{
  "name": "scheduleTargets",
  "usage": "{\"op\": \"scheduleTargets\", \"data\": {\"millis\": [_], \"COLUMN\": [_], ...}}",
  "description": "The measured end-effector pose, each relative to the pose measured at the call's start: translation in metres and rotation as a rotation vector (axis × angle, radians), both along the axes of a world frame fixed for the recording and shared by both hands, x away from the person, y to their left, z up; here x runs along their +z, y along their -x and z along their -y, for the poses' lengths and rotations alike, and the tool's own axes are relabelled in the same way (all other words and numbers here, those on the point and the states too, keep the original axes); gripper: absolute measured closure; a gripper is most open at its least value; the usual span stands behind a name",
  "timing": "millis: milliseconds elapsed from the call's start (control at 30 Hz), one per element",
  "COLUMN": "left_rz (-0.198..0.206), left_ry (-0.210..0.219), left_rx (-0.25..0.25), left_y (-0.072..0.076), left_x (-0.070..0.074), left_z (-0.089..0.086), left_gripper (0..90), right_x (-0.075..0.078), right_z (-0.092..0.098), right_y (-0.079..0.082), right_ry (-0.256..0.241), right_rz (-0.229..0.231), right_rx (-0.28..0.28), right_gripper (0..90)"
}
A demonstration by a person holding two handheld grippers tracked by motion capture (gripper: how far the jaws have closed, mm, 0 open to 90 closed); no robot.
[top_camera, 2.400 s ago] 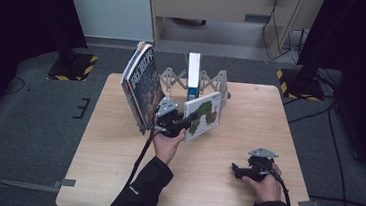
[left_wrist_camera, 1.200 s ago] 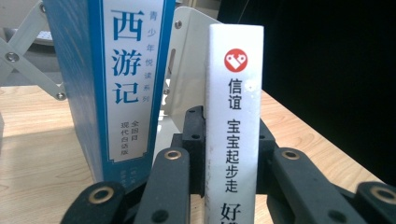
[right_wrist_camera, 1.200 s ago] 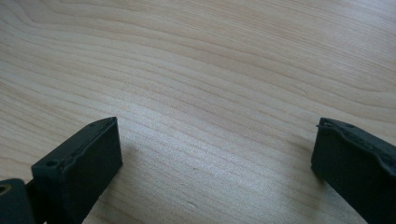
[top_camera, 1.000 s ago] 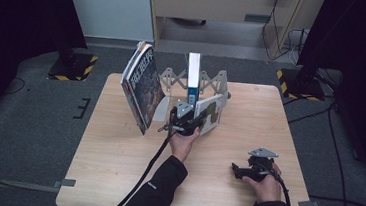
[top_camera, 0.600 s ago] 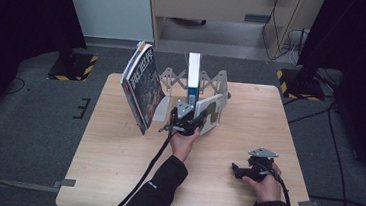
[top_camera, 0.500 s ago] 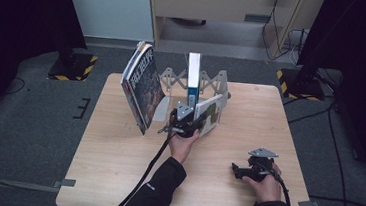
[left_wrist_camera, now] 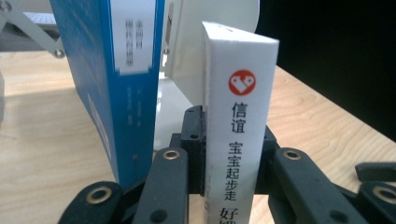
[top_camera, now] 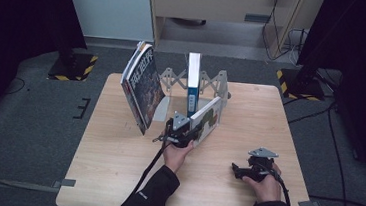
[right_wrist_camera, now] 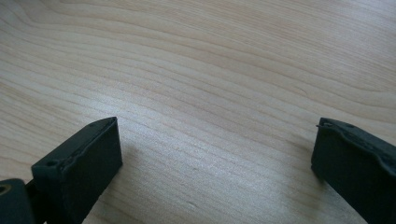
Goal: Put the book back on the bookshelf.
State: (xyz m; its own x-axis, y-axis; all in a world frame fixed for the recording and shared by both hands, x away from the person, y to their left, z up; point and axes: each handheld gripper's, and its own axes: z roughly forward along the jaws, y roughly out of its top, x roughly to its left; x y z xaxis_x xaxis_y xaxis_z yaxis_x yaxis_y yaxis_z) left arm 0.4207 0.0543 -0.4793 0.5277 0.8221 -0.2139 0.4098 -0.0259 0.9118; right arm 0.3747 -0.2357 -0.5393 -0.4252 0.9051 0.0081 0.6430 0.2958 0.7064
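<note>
White book (left_wrist_camera: 239,135) sits clamped by its spine in our left tool (top_camera: 182,133), just right of the upright blue book (left_wrist_camera: 119,79) in the rack (top_camera: 213,83). Right tool (top_camera: 245,171) rests wide open, holding nothing, on the bench (top_camera: 116,152).

The thin white-spined book (left_wrist_camera: 240,135), printed with a red round logo and black Chinese characters, stood on edge with its spine facing the left tongs (left_wrist_camera: 224,186), whose jaws were clamped on either cover. Seen from above, its green-patterned cover (top_camera: 209,117) leaned to the right, just beside the upright blue book (left_wrist_camera: 112,79) in the grey expanding rack (top_camera: 213,80).
</note>
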Motion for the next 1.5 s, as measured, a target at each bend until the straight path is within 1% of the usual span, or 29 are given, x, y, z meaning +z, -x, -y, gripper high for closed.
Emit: {"op": "scheduleTargets", "data": {"millis": [33,67,100,167,267,300,600,800,967,1267,1367,1467,1500], "left_rz": [-0.006,-0.006,-0.014,-0.026,-0.028,-0.035,-0.031,-0.047,-0.038,-0.032,-0.033,-0.031,-0.025], "left_ry": [-0.007,-0.007,-0.018,-0.017,-0.024,-0.026,-0.051,-0.061,-0.077,-0.074,-0.058,-0.055,-0.057], "left_rx": [-0.005,-0.005,-0.008,-0.01,-0.012,-0.014,-0.022,-0.028,-0.031,-0.016,0.002,0.014,0.021], "left_y": [0.003,0.003,0.006,0.008,0.01,0.011,0.015,0.017,0.018,0.018,0.018,0.017,0.017], "left_x": [-0.003,-0.003,-0.006,-0.009,-0.012,-0.015,-0.019,-0.025,-0.025,-0.026,-0.027,-0.027,-0.027], "left_z": [-0.002,-0.002,-0.003,-0.005,-0.006,-0.007,-0.006,-0.008,-0.006,-0.002,0.0,0.001,0.003], "left_gripper": [73.4,73.4,73.3,73.3,73.3,73.3,73.3,73.4,73.4,73.4,73.5,73.6,73.6], "right_x": [0.0,0.0,0.0,0.0,0.0,0.0,0.0,0.0,0.0,0.0,0.0,0.0,0.0], "right_z": [0.0,0.0,0.0,0.0,0.0,0.0,0.0,0.0,0.0,0.0,0.0,0.0,0.0], "right_y": [0.0,0.0,0.0,0.0,0.0,0.0,0.0,0.0,0.0,0.0,0.0,0.0,0.0], "right_ry": [0.0,0.0,0.0,0.0,0.0,0.0,0.0,0.0,0.0,0.0,0.0,0.0,0.0], "right_rz": [0.0,0.0,0.0,0.0,0.0,0.0,0.0,0.0,0.0,0.0,0.0,0.001,0.0], "right_rx": [0.001,0.001,0.0,0.001,0.0,0.0,0.0,0.001,0.001,0.001,0.0,0.001,0.001], "right_gripper": [1.9,1.9,1.9,1.9,1.9,1.9,1.9,1.9,1.9,1.9,1.9,1.9,1.9]}}
